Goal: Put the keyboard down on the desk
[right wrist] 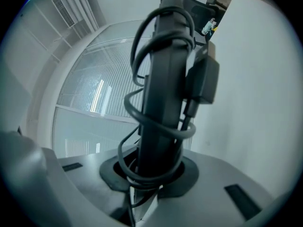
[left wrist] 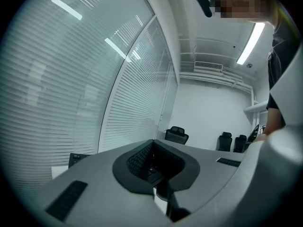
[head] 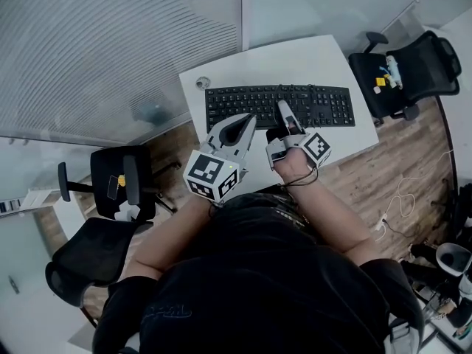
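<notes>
White desk, black keyboard over its middle, right gripper clamped on the 6 o'clock edge, left gripper clenched empty at 7.
The wound cable could prop it crooked or snag a jaw on release; smooth desktop, glass wall at 11 o'clock, office chair at 2.

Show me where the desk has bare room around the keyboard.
Bare: the desk strip beyond the keyboard, up to the far edge. Crowded: the near edge, with left gripper and right gripper, and the left corner's round fitting.
</notes>
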Demonstrator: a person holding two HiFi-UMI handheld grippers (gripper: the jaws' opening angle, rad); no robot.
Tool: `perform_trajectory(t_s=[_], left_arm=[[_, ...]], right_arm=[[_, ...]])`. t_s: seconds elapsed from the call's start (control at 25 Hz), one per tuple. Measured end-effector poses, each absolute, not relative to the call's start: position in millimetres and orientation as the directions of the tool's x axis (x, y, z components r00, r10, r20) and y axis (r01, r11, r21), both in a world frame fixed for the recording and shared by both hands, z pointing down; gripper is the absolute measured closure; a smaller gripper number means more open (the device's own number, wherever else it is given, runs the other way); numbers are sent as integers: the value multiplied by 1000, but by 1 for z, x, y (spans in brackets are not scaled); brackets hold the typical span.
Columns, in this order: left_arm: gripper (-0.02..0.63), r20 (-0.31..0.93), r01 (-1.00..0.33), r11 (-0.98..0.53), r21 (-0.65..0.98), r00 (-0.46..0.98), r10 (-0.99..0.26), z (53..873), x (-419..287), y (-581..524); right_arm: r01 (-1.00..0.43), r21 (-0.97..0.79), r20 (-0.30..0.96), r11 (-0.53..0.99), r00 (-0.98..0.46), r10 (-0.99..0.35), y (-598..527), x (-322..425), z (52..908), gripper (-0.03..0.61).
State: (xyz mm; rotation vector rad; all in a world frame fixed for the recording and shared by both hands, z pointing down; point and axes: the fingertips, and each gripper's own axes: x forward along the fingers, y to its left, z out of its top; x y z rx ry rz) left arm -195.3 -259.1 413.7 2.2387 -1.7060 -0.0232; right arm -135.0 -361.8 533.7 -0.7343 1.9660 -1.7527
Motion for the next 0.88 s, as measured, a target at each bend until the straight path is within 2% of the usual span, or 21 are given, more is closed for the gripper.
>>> perform_trajectory(t_s=[0.28,0.48,0.88], left_arm=[[600,223,-926,-214,311,290,-931,433,-196,-269],[600,258,-922,-201,332,294,-920,448,-197,-279],[600,327,-917,-180,356,303,-895,484,-196,-299]], right_arm=[[-121,-992,77,30,-783,-617,-374,-139,565,485],[-182,-983,148,-7,-779,-609,-382,-137,591,485],[-170,-983,176,-67,-777,-604,-392,-139,635,485]])
